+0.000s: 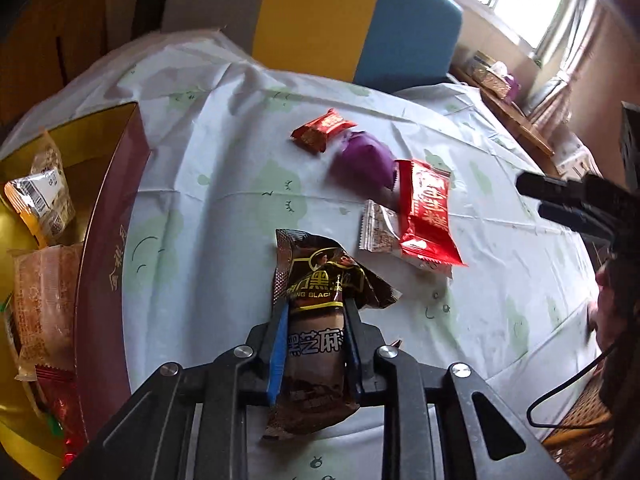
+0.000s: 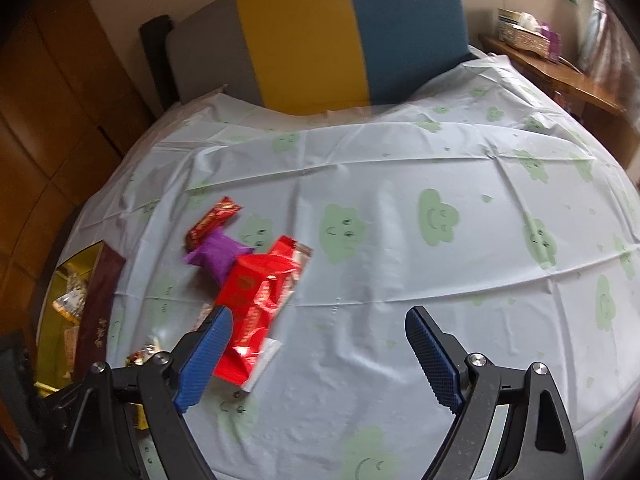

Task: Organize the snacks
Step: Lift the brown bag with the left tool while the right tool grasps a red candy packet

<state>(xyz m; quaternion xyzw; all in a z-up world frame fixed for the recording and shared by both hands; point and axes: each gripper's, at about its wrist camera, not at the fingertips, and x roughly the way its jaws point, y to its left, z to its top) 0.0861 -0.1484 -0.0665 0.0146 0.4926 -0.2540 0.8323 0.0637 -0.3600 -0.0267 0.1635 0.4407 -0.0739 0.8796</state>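
My left gripper is shut on a dark brown snack packet, its blue pads pinching the packet's middle. Beyond it on the tablecloth lie a large red packet over a silvery packet, a purple packet and a small red packet. The maroon box with a gold lining stands at the left and holds several snacks. My right gripper hangs open over bare cloth, with the large red packet beside its left finger, the purple packet and the small red packet further back.
A table with a pale cloth printed with green clouds carries everything. A grey, yellow and blue chair back stands behind it. A wooden shelf with a basket is at the far right. The maroon box shows at the left edge.
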